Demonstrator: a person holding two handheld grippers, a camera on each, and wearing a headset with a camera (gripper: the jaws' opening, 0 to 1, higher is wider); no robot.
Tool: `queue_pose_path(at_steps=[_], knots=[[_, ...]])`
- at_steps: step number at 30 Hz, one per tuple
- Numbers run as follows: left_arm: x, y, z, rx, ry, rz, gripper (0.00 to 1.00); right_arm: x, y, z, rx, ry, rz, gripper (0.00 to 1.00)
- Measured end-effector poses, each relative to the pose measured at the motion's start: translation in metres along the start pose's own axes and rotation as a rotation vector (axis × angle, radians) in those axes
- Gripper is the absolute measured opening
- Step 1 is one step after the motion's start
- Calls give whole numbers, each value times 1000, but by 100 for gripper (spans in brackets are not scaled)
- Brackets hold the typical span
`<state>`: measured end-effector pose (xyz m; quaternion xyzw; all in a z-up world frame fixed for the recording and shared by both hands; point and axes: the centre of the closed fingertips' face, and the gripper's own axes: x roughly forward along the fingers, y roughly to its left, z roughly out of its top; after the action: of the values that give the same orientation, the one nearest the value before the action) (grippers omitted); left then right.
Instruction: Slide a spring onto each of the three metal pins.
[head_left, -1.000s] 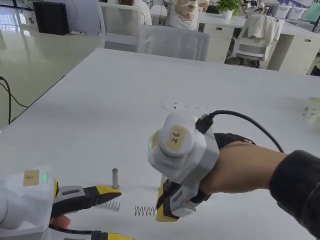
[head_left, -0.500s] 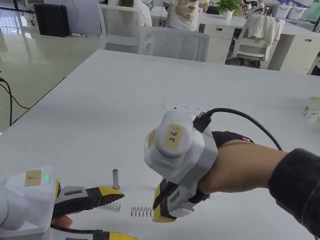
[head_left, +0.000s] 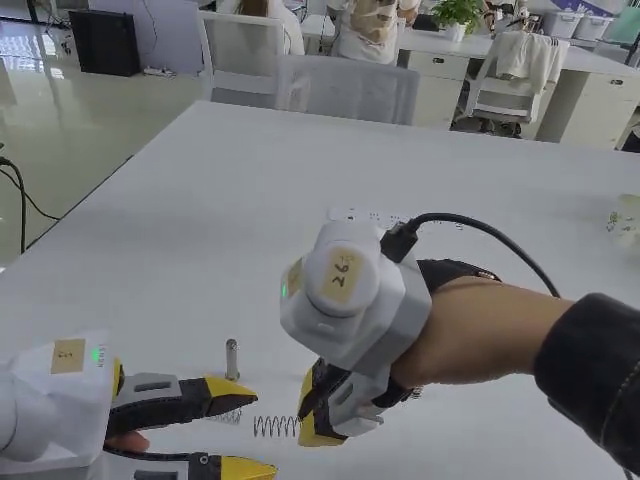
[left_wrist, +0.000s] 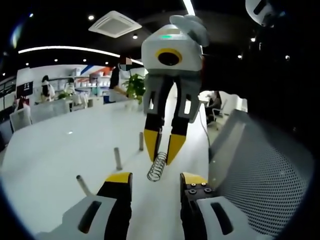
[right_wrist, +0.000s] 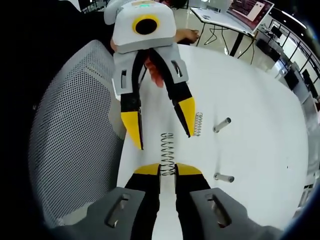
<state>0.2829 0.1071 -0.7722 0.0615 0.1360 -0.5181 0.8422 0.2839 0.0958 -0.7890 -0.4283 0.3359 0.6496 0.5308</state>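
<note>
The right tongs (right_wrist: 167, 171) are pinching narrow on 1 end of a spring (right_wrist: 167, 147), which is sticking straight out from their tips over the white bench (right_wrist: 260, 150). The left tongs (left_wrist: 156, 179) are standing wide, gripping nothing, and facing the held spring head-on (its free end is reaching the mouth of the gap between their yellow tips). In the head view a second spring (head_left: 228, 414) is lying on the bench just left of the held spring, close beside the upper jaw of the left tongs. 1 metal pin (head_left: 232, 358) is standing upright just beyond the held spring there. In the left gripper view 3 pins are showing left of the held spring: a near pin (left_wrist: 82, 185), a middle pin (left_wrist: 118, 158) and a far pin (left_wrist: 141, 141). A grey mesh chair (left_wrist: 260, 165) is showing to the right of the held spring.
</note>
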Motion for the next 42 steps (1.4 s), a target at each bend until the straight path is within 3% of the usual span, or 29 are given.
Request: queue_pose_path(at_steps=[13, 20, 42], knots=[[1, -4, 3, 35, -13, -27, 9, 0, 3, 2, -29, 3, 8, 8], [1, -5, 2, 47, -8, -33, 4, 0, 5, 2, -54, 11, 14, 8], [2, -7, -5, 59, 17, -45, 3, -18, 8, 23, -49, -42, 10, 8]])
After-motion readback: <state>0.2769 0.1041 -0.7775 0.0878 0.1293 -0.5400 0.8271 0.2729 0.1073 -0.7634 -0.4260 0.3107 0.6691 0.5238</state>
